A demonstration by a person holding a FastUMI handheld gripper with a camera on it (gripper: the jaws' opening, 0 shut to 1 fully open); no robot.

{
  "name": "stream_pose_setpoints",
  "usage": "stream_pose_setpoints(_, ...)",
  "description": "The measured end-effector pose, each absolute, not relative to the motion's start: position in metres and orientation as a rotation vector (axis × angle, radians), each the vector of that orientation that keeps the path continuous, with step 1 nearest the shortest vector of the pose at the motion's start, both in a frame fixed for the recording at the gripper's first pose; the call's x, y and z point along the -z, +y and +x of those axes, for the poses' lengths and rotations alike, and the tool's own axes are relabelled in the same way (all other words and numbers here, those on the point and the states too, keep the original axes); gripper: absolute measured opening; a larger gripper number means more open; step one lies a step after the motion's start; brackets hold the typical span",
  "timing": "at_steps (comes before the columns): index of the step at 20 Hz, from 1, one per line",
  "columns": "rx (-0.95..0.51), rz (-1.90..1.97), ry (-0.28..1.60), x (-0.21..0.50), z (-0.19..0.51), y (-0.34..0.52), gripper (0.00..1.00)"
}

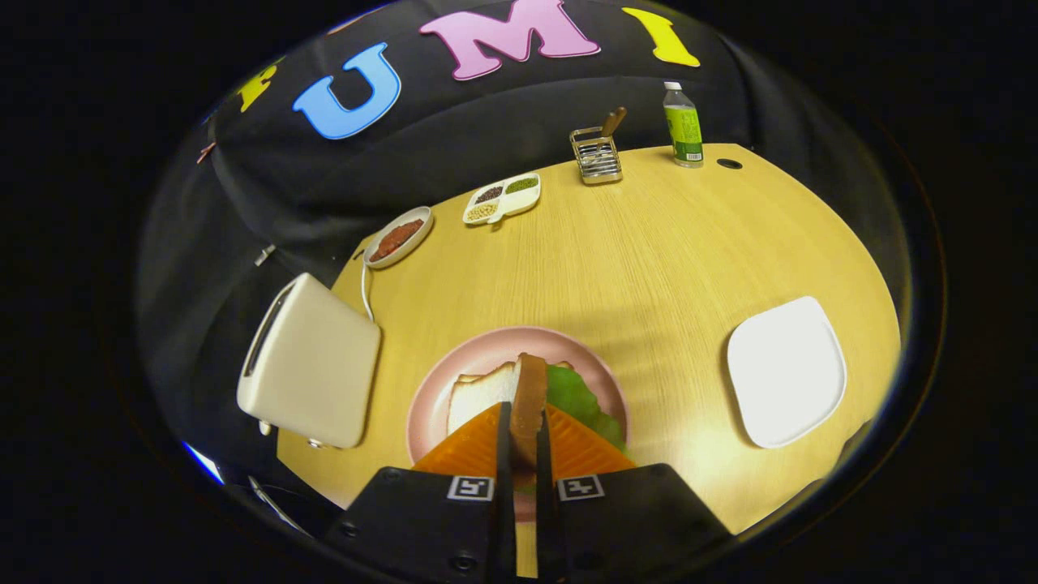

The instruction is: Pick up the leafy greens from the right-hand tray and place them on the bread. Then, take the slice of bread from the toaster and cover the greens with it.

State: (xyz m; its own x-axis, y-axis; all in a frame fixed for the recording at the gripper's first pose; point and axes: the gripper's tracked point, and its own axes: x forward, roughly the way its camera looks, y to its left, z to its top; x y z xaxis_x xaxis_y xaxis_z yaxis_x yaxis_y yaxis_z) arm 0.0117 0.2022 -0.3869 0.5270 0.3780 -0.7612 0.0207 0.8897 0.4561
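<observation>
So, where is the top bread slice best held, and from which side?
Near one edge, from above, a finger on each flat face: the top slice is thin and stands on edge. The gripper is shut on it so, over the greens.

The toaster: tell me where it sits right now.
In the gripper view the toaster stands at the table's left edge, left of the pink plate, with the meat dish beyond it.
</observation>
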Motion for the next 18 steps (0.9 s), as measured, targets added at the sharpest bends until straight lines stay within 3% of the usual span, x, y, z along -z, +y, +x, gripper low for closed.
stream_pose_setpoints(4,-0.207,0.256,1.008,0.406,0.01,0.187,0.29)
stream_pose_setpoints(5,-0.201,0.204,1.015,0.41,0.008,0.183,0.42)
stream_pose_setpoints(7,-0.193,0.119,0.989,0.41,0.01,0.175,0.57)
stream_pose_setpoints(8,-0.189,0.09,0.963,0.406,0.012,0.172,0.59)
stream_pose_setpoints(10,-0.18,0.044,0.925,0.398,0.014,0.167,0.77)
stream_pose_setpoints(11,-0.183,0.039,0.915,0.397,0.015,0.166,0.9)
stream_pose_setpoints(12,-0.185,0.039,0.913,0.395,0.013,0.165,0.96)
stream_pose_setpoints(13,-0.18,0.039,0.908,0.394,0.015,0.162,1.0)
stream_pose_setpoints(18,-0.163,0.076,0.861,0.367,0.024,0.149,0.99)
